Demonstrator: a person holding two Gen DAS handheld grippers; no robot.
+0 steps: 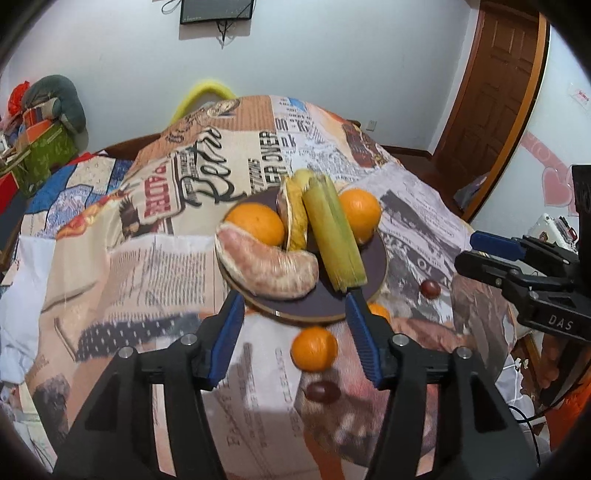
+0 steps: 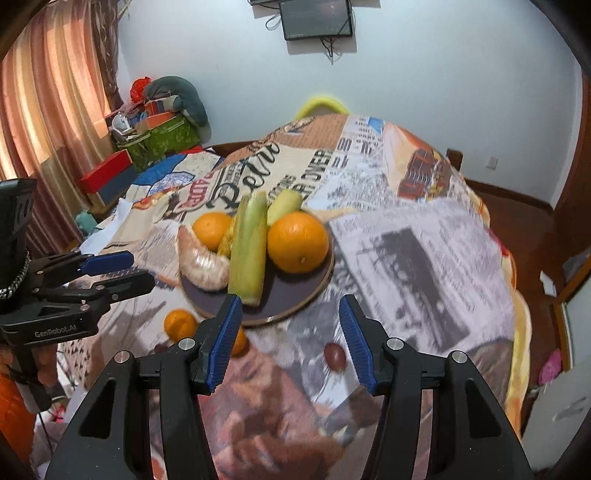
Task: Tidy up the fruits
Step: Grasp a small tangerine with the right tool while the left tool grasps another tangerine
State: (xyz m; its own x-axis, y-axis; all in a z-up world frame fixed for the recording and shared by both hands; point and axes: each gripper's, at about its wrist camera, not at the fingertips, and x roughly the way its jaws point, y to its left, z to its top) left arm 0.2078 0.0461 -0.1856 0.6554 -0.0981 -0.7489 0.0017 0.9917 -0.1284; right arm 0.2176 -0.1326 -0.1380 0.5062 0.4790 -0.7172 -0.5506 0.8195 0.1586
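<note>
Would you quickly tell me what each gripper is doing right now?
Left gripper: open, holding nothing.
Right gripper: open, holding nothing.

We note pale walls point(image 2: 443, 74), a wall-mounted screen point(image 2: 316, 18), a wooden door point(image 1: 495, 92), peach curtains point(image 2: 48, 110) lit from behind, and a newsprint-patterned cloth point(image 2: 424, 240) over the table.

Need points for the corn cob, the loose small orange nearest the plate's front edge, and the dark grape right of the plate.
corn cob point(image 1: 334, 236), left wrist view, middle of the green husk.
loose small orange point(image 1: 314, 348), left wrist view, centre of its skin.
dark grape point(image 2: 335, 356), right wrist view, centre of the grape.
</note>
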